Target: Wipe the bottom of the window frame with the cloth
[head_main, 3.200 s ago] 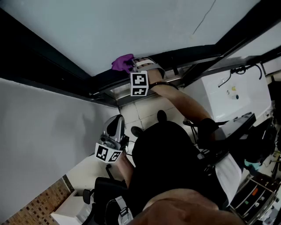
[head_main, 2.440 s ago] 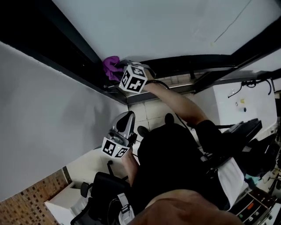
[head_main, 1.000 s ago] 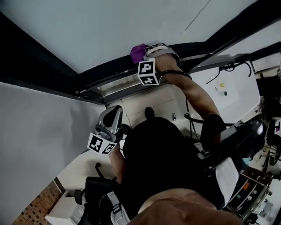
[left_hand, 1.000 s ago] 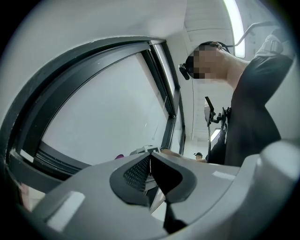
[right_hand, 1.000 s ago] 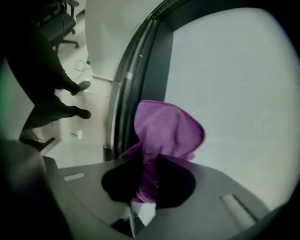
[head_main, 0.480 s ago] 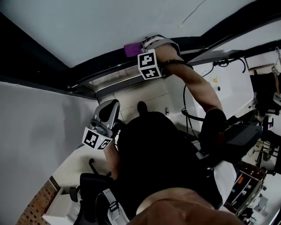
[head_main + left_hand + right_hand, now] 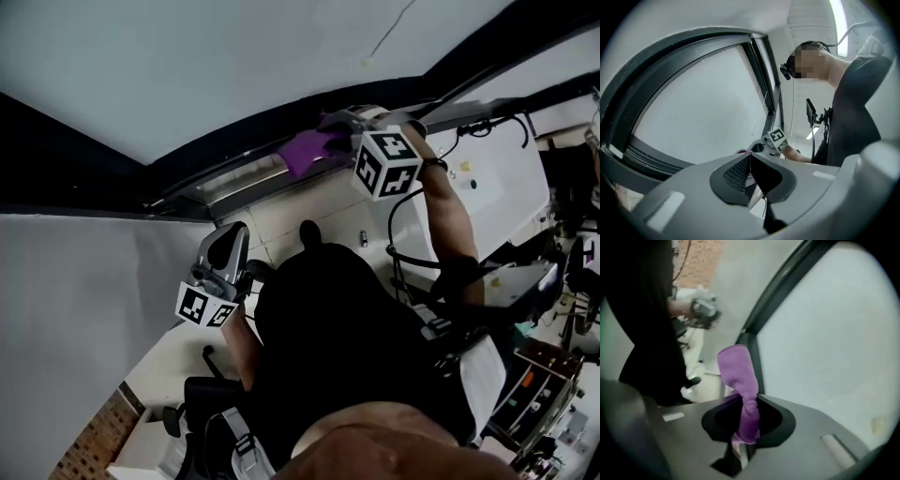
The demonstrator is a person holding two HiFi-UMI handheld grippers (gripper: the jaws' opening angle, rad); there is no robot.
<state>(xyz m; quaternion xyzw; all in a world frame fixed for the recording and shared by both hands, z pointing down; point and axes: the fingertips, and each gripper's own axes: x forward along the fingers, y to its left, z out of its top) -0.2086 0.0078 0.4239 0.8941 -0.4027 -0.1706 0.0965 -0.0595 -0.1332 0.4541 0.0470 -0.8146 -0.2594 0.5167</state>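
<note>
Right gripper point(image 7: 743, 430) is clamped on the purple cloth point(image 7: 739, 376). The jaws pinch a twisted neck of it, and the free end sticks out ahead of them. In the head view the cloth sits up at the bottom rail of the window frame point(image 7: 225, 150), toward its right half, just under the glass point(image 7: 187, 66). Left gripper point(image 7: 749, 159) has its jaws pressed together with nothing between them. It's held low beside our torso point(image 7: 347, 347), well apart from the window.

Handling, as we judge it:
- The cloth is light, soft and limp, with no stiffness of its own.
- Pressure reaches the rail only where the jaw tips back it.
- A long overhang will likely fold over and just drag.
- Better to hold it at the bunched middle with a short tail — roughly the hold we have now.
- It may snag on the track's edges. It's not fragile and unlikely to slip out.

Hard to make out:
- We can't tell whether the cloth actually touches the rail or hangs just beside it.
- The right gripper view is blurred.
- The marker cube point(image 7: 386, 161) and our forearm point(image 7: 450, 216) cover the frame's right end in the head view.
- The left gripper view shows only a sliver of purple past its jaws.
- Any dirt on the rail is too small to see.
</note>
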